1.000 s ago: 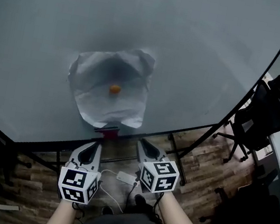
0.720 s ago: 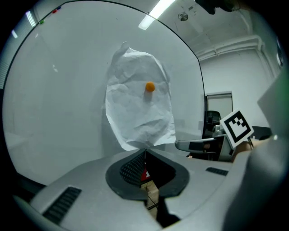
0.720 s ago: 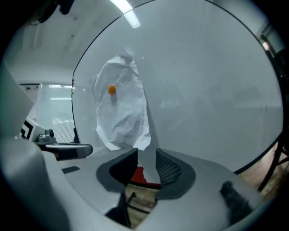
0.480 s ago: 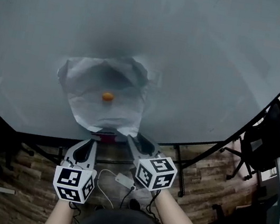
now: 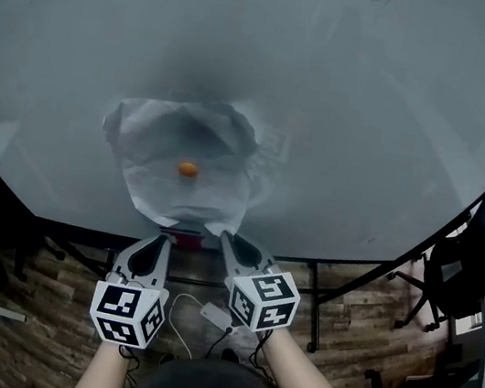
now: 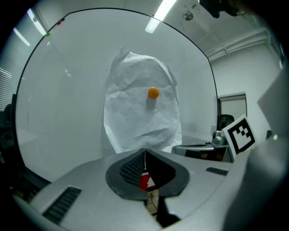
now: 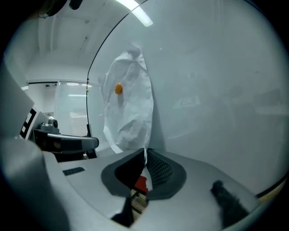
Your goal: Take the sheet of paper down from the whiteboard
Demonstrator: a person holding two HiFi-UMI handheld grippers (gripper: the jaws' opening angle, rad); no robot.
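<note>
Whiteboard point(image 5: 376, 119) fills frame; orange magnet point(image 5: 188, 169) pins sheet of paper point(image 5: 154, 140); right gripper point(image 5: 226, 234) jaws just closed on its lower edge; left gripper point(image 5: 163, 239) jaws shut, empty.

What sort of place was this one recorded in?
Most likely an office or meeting room: a big whiteboard with a sheet of paper on it, a black office chair beside it, and strip lights on the ceiling.
</note>
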